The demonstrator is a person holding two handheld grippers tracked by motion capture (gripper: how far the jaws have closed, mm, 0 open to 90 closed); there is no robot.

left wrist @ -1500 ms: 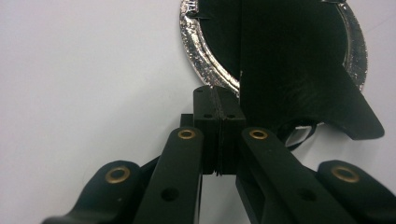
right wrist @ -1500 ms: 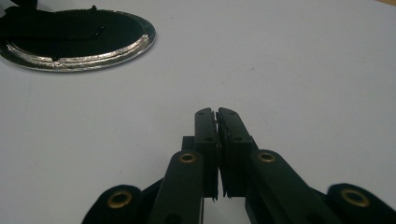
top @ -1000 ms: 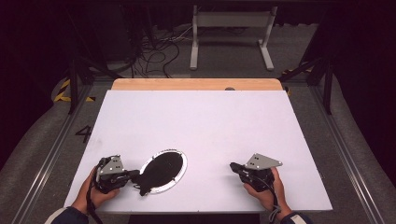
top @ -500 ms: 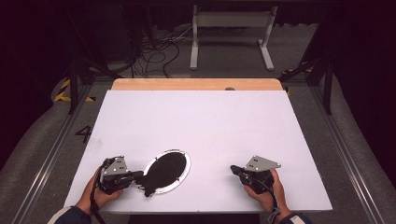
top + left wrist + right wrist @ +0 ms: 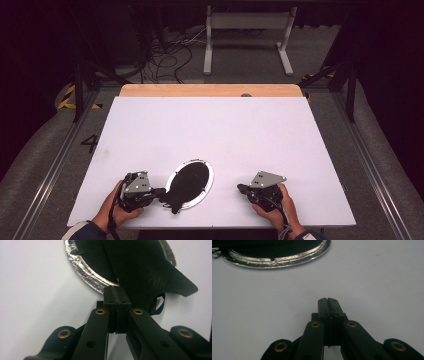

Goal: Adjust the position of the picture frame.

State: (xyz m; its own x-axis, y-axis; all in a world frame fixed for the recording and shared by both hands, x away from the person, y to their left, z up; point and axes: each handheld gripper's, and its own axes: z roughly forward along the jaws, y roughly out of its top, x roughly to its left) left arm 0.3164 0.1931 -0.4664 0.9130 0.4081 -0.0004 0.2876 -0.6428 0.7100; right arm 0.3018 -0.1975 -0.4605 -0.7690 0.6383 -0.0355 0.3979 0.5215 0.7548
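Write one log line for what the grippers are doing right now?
left gripper: shut, at silver plate rim beside black cloth | right gripper: shut, empty, on white table

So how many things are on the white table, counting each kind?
Silver foil plates: 1
Black cloth pieces lying on the plate: 1
Grippers, left gripper and right gripper: 2
Total: 4

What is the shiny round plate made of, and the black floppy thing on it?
The plate looks like thin metal foil: its rim is silvery, crinkled and glinting. The black thing seems to be soft cloth or thin felt: it is matte, lies in folds, droops past the rim and has a small loop. Which fabric it is cannot be told.
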